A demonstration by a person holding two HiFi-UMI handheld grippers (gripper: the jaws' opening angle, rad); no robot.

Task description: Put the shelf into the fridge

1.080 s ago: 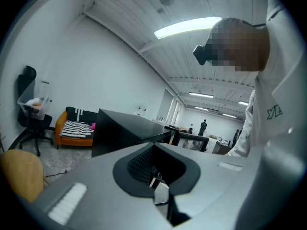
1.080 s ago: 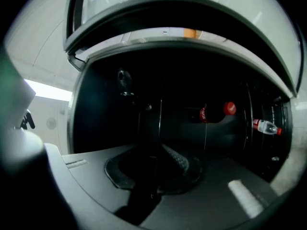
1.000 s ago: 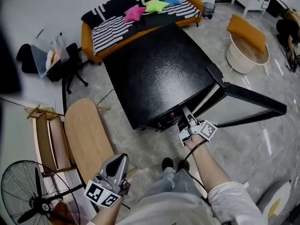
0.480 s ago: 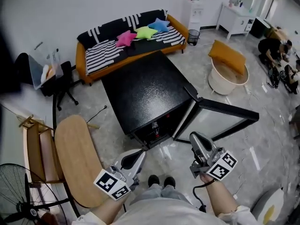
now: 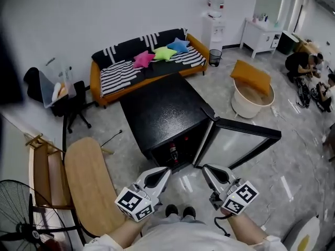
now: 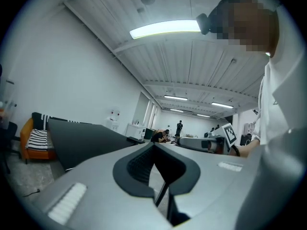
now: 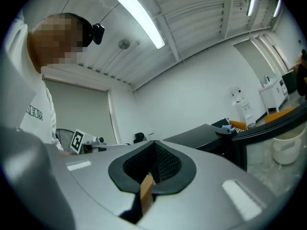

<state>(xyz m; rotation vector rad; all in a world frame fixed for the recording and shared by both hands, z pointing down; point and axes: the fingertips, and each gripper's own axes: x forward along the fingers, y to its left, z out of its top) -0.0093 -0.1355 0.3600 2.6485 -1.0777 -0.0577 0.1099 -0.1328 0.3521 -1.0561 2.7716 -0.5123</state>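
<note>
A black fridge stands in front of me with its glass door swung open to the right. Something red shows in its dark opening; I cannot make out a shelf in any view. My left gripper and right gripper are held side by side close to my body, both pointing at the fridge front and short of it. The left gripper's jaws meet at the tips with nothing held. The right gripper's jaws are shut too, and empty. The fridge top lies ahead in the right gripper view.
A long oval wooden table and a wooden rack stand at my left, with a fan in the near corner. Behind the fridge is an orange sofa. A white tub sits at the right, people beyond it.
My right gripper has drawn back from the fridge opening to my body and its jaws have shut. My left gripper has come up and forward beside it.
</note>
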